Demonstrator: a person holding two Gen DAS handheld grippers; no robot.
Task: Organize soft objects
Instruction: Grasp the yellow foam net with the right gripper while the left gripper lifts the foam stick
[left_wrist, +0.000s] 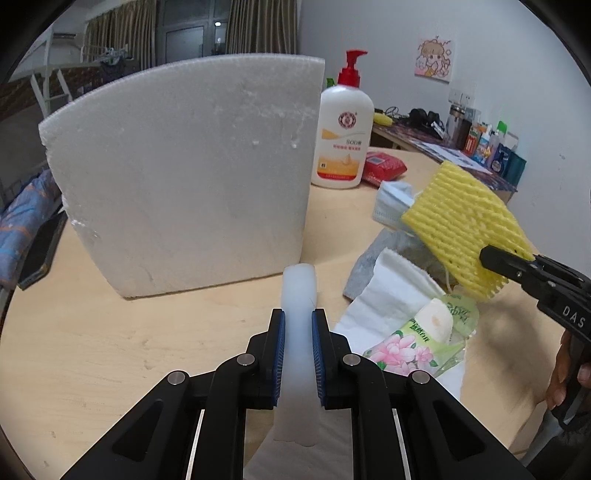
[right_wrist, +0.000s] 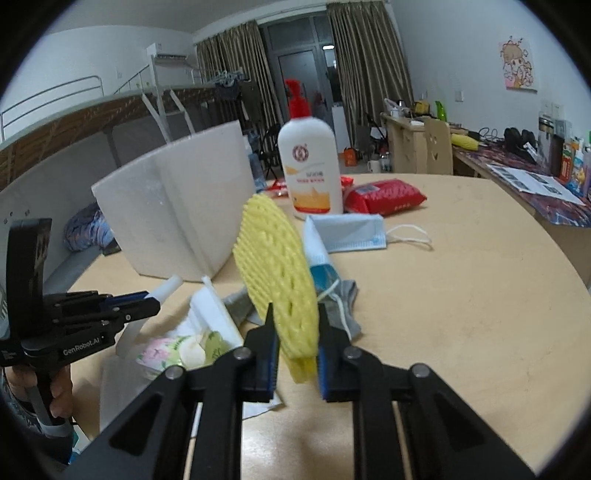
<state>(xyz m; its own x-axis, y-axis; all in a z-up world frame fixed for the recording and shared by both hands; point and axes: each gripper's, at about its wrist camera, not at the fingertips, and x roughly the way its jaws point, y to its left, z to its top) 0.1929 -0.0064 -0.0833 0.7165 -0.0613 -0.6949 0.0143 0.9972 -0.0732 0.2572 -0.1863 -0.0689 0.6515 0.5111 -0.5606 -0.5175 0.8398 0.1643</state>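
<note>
While both grippers are loaded, little looks sorted yet; left gripper (left_wrist: 298, 328) clamped on a pale translucent foam strip (left_wrist: 298, 288), held out over the wooden table (left_wrist: 110, 350) just in front of the big white foam block (left_wrist: 177, 177); right gripper (right_wrist: 295, 328) pinched on the lower edge of the yellow foam net (right_wrist: 277, 266), lifted clear of the table and standing roughly upright between the pads.

Still loose on the table, in a heap between the two tools: a flowered tissue pack (left_wrist: 417, 339) lying on white tissue sheets (left_wrist: 388, 291), a grey cloth (left_wrist: 373, 254) beneath them, a light blue face mask (right_wrist: 347, 232) with its ear loop trailing; further back, a red wipes pack (right_wrist: 384, 195) beside a white pump bottle (right_wrist: 310, 170), probably not part of the sorting.

No bin, tray or obvious target spot visible, so destination cannot be told; judged from this, an early-to-middle stage: two pieces picked up, neither placed, at least four soft items waiting; possibly stacking against or near the foam block, though only a guess.
</note>
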